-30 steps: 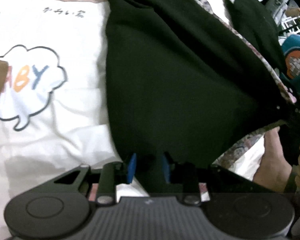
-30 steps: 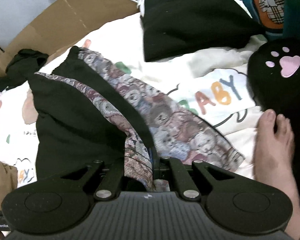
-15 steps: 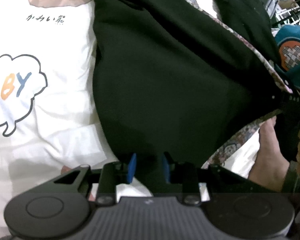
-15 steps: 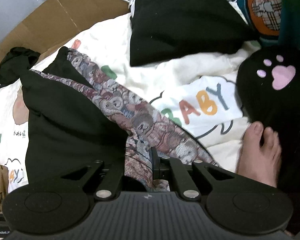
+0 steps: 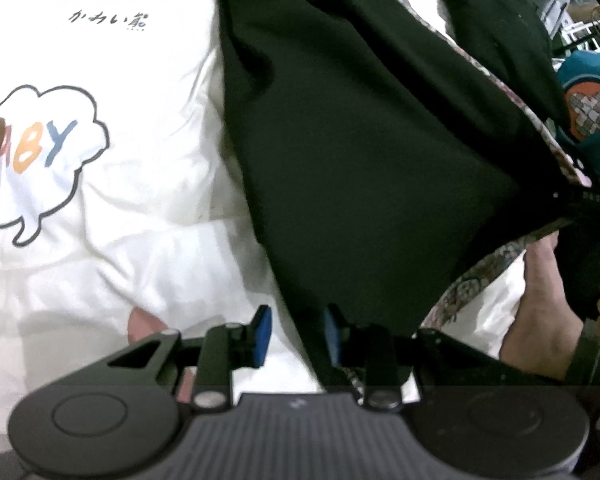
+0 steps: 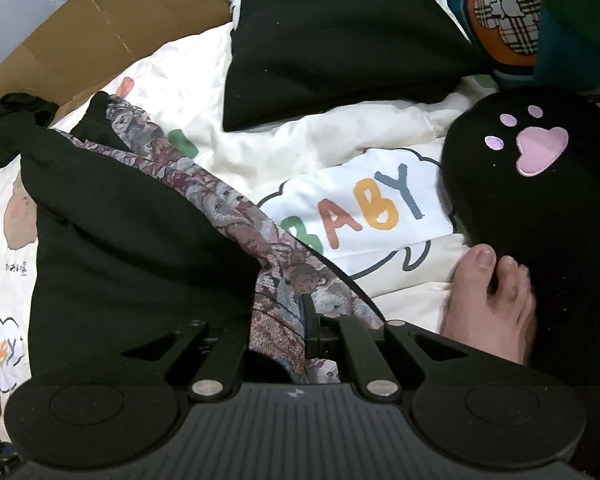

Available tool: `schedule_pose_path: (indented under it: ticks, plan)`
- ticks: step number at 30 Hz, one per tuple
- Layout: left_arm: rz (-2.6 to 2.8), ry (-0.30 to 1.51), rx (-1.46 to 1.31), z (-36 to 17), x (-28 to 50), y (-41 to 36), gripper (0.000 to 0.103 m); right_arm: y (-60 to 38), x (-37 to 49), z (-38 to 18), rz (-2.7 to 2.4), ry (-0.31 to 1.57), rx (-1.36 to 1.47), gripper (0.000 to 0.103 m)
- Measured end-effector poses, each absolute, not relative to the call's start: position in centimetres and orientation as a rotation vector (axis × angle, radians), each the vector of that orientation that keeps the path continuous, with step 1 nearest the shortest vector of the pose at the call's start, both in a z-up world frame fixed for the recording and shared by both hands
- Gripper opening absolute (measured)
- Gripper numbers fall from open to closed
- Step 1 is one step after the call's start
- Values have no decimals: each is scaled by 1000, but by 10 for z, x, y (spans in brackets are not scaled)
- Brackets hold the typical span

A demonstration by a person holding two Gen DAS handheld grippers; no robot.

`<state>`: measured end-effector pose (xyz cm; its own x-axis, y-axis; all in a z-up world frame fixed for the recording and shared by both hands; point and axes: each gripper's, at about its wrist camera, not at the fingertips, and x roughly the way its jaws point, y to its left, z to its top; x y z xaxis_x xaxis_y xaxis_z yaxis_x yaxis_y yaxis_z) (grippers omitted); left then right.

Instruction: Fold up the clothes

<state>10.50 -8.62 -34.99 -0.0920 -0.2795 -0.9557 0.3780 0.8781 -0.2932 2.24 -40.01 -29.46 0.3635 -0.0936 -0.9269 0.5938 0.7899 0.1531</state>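
Note:
A black garment with a bear-patterned lining [image 5: 360,152] lies stretched over the white printed bedsheet [image 5: 140,200]; it also shows in the right wrist view [image 6: 132,248]. My left gripper [image 5: 296,334] has its blue pads apart, with the garment's black corner hanging between them, against the right pad. My right gripper [image 6: 280,320] is shut on the patterned edge [image 6: 276,308] of the same garment and holds it up.
A folded black garment [image 6: 340,40] lies further back on the bed. A black paw-print cushion [image 6: 540,200] and a teal item [image 6: 508,20] sit at the right. A bare foot [image 6: 492,304] rests by my right gripper. A cardboard box [image 6: 100,28] stands behind.
My left gripper's pads have opened wider and the black corner has slipped towards the right pad, with white sheet now showing between them. The right gripper has kept its hold and shifted slightly.

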Motion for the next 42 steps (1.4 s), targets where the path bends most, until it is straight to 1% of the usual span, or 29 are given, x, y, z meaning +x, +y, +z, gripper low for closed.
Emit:
schedule_pose_path:
  ticks: [8, 15, 19, 22, 24, 26, 27, 28, 29, 30, 31, 32, 33, 37, 42]
  plan:
    - [-549, 1623, 57, -372, 91, -87, 30, -407, 16, -302, -483, 1146, 520, 4]
    - [-583, 1630, -5, -368, 86, -98, 30, -404, 5, -309, -481, 1189, 548, 4]
    - [-598, 1695, -22, -380, 77, -111, 31, -403, 2, -313, -474, 1203, 558, 4]
    - [-586, 1708, -16, -388, 70, -121, 31, -402, 0, -316, -468, 1213, 566, 4]
    - [-575, 1705, -5, -379, 68, -127, 31, -401, -2, -318, -464, 1219, 571, 4]
    - [-566, 1701, -10, -381, 70, -133, 30, -400, -3, -320, -461, 1226, 576, 5]
    - [-567, 1698, -11, -381, 67, -128, 20, -400, -4, -321, -459, 1229, 578, 7]
    - [-571, 1697, -11, -378, 66, -129, 14, -400, -5, -321, -459, 1229, 580, 10]
    - [-575, 1696, -10, -376, 66, -133, 9, -401, -6, -320, -466, 1220, 587, 15]
    - [-580, 1690, -5, -375, 66, -133, 6, -404, -7, -319, -476, 1205, 597, 25]
    - [-582, 1685, 0, -375, 67, -133, 5, -406, -9, -318, -486, 1190, 607, 30]
    - [-584, 1684, 3, -375, 68, -132, 4, -409, -10, -316, -497, 1174, 611, 39]
    - [-587, 1681, 5, -374, 68, -131, 3, -410, -11, -314, -507, 1162, 609, 40]
    - [-583, 1678, 17, -373, 71, -123, 2, -415, -14, -306, -516, 1120, 600, 41]
    - [-581, 1679, 38, -369, 76, -115, 2, -416, -10, -307, -499, 1153, 555, 41]
